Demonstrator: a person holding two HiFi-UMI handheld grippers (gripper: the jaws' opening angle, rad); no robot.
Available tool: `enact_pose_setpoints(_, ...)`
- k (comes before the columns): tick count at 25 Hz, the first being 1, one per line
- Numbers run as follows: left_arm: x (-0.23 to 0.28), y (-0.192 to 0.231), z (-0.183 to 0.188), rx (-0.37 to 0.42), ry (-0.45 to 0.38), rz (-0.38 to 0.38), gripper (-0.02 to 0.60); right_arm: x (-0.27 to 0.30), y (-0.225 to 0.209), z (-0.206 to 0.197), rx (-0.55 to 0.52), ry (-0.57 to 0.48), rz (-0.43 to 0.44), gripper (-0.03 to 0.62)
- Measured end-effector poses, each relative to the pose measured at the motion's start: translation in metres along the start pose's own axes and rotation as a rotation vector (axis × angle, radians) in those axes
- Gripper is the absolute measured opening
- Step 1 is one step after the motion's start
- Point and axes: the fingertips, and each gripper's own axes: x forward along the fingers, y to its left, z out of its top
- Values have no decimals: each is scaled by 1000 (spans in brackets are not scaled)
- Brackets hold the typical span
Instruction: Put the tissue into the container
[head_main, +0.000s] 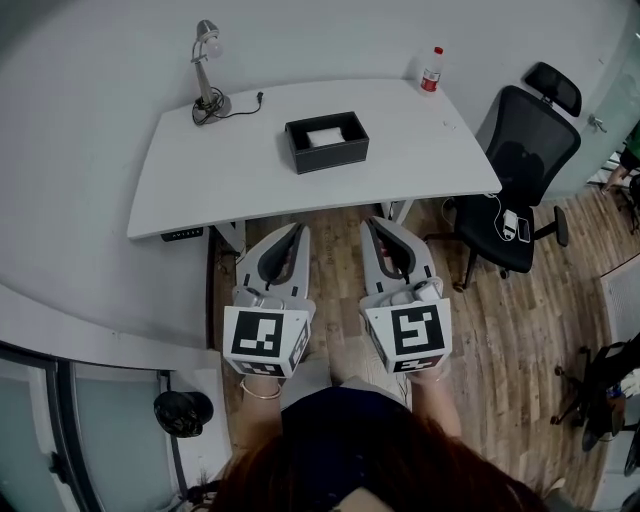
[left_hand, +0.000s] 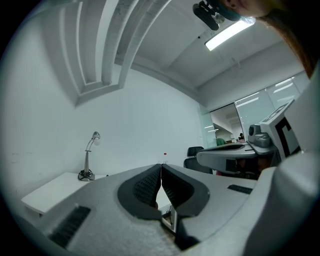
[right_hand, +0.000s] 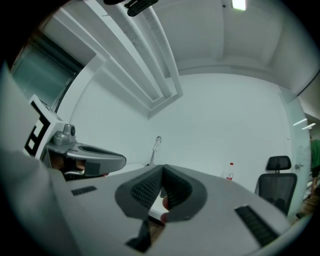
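A black rectangular container (head_main: 327, 142) stands in the middle of the white desk (head_main: 200, 180), with a white tissue (head_main: 325, 137) lying inside it. Both grippers hang side by side in front of the desk's near edge, over the wooden floor, well short of the container. My left gripper (head_main: 298, 229) is shut, its jaws touching with nothing between them (left_hand: 161, 166). My right gripper (head_main: 371, 221) is also shut and empty (right_hand: 162, 169). Each points toward the desk.
A desk lamp (head_main: 207, 70) stands at the desk's back left, and a bottle with a red label (head_main: 431, 70) at the back right corner. A black office chair (head_main: 520, 170) stands to the right of the desk. A wall runs along the left.
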Motion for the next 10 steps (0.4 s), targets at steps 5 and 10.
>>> enact_pose_setpoints(5, -12, -17, -2, 14, 15, 19, 28, -15, 3, -2, 3, -7, 28, 18)
enact_pose_setpoints(10, -23, -27, -6, 16, 22, 33, 28, -26, 5, -2, -6, -11, 37, 18)
